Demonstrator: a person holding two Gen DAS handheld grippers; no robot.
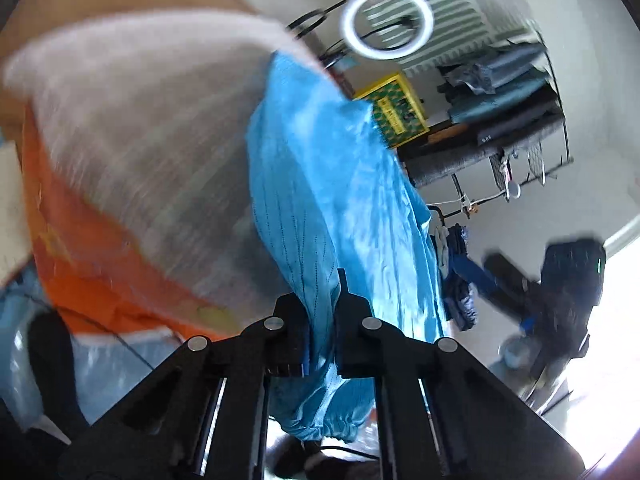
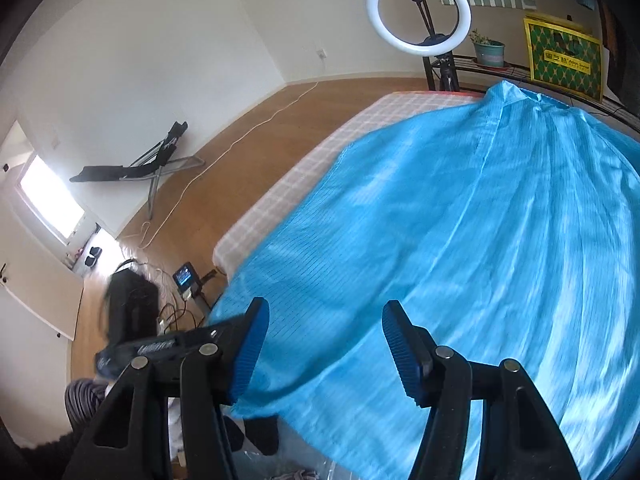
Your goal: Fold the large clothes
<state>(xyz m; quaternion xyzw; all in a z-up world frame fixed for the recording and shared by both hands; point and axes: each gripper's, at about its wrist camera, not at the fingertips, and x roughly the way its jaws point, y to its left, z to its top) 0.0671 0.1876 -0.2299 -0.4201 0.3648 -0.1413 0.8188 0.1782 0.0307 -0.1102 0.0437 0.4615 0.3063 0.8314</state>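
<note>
A large shiny blue garment (image 2: 460,240) lies spread over a checked mattress (image 2: 304,160) and hangs over its near edge. My right gripper (image 2: 325,312) hovers just above the garment's near hem, its blue-padded jaws standing wide open and not pressing the cloth. In the left wrist view the garment (image 1: 320,168) is gathered into a long bunch that runs across the blurred checked mattress (image 1: 140,120) and down between the fingers. My left gripper (image 1: 322,304) is shut on this bunched fabric, and a cuffed end hangs below the jaws.
A ring light (image 2: 418,12) on a stand, a potted plant (image 2: 490,50) and a yellow-green bag (image 2: 564,60) stand behind the mattress. On the wooden floor to the left are a folding chair (image 2: 152,160), a white cable, a black bag (image 2: 132,308) and a small screen (image 2: 185,276).
</note>
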